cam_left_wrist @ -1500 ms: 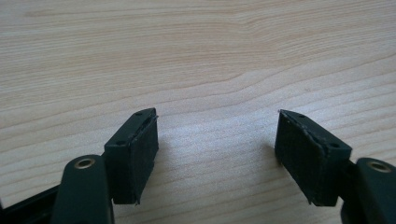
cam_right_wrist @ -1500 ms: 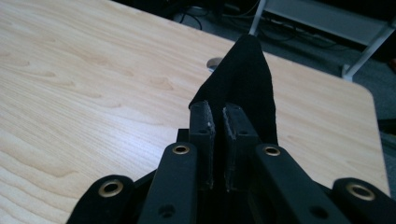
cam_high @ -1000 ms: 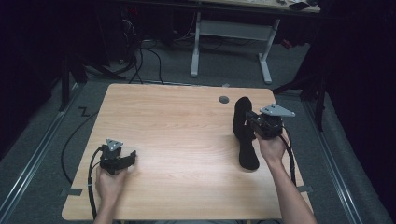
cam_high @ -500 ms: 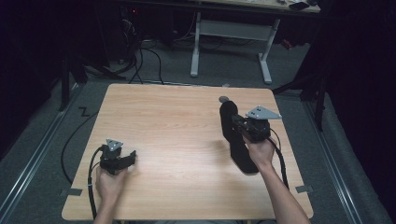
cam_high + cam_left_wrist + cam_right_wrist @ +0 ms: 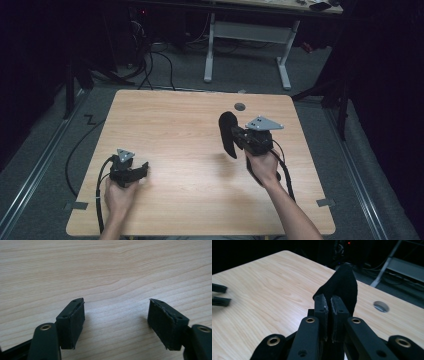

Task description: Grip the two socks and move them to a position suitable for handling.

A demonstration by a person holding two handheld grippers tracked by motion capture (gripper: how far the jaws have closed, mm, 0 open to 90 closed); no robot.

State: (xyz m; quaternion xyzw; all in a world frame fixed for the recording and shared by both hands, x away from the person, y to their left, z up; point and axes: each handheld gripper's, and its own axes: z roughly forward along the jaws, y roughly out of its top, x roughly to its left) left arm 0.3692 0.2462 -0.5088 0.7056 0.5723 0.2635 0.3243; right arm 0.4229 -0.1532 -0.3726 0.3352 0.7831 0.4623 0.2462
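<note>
A: Black sock (image 5: 228, 134) sits right of centre in the high view, lifted off the wooden table (image 5: 175, 135), clamped in the right gripper (image 5: 239, 138)

B: And in the right gripper view?

A: Its jaws are pinched together on the cloth, which rises above them mid-frame

B: The left gripper (image 5: 145, 170)?

A: Lower left, jaws spread wide over bare wood, grasping nothing

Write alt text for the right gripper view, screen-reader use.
The right claw is shut on a black sock, its two black jaws pressed together on the fabric above a light wooden table. The left claw shows at the far left edge, and a round hole in the tabletop lies at right.
</note>
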